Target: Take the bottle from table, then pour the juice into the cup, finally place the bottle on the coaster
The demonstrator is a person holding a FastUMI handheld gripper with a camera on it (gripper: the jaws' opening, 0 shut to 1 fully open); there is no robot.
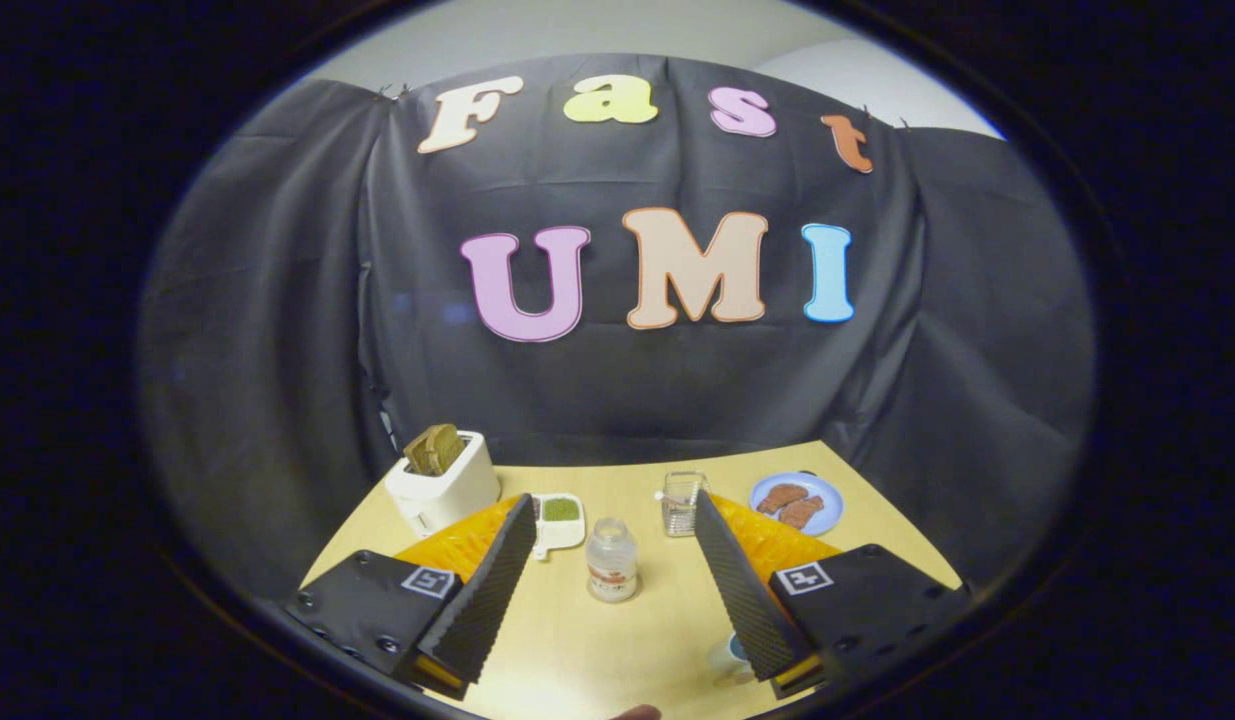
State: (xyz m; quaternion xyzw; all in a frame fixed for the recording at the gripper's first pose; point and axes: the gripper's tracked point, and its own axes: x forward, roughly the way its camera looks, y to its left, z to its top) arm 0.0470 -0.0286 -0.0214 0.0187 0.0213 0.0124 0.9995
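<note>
A: Where is the gripper point(614, 520) and how do its 2 fingers point(482, 590) stand?

B: In the lower part of the frame, above the table point(617, 650); the fingers are spread wide with nothing between their pads, so it is open and holds nothing

A: And the bottle point(612, 560)?

B: Upright on the table at lower centre, in the gap between the 2 fingers and apart from both; it is a small clear bottle with a pale cap and a label round its lower half; whether there is juice inside I cannot tell

A: The cup point(683, 502)?

B: A clear cup with markings stands upright just beyond the bottle and a little to its right, close by the tip of the right-hand finger

A: Anything like a coaster?

B: A small pale round thing point(729, 655) peeks out at the lower right beside the right-hand finger; mostly hidden, so I cannot tell what it is

A: What else is on the table?

B: A white toaster point(443, 485) with bread in its slot at the left centre; a small white dish point(559, 520) with something green in it left of the bottle; a blue plate point(799, 503) with 2 brown pieces of food at the right, beyond the cup
</note>
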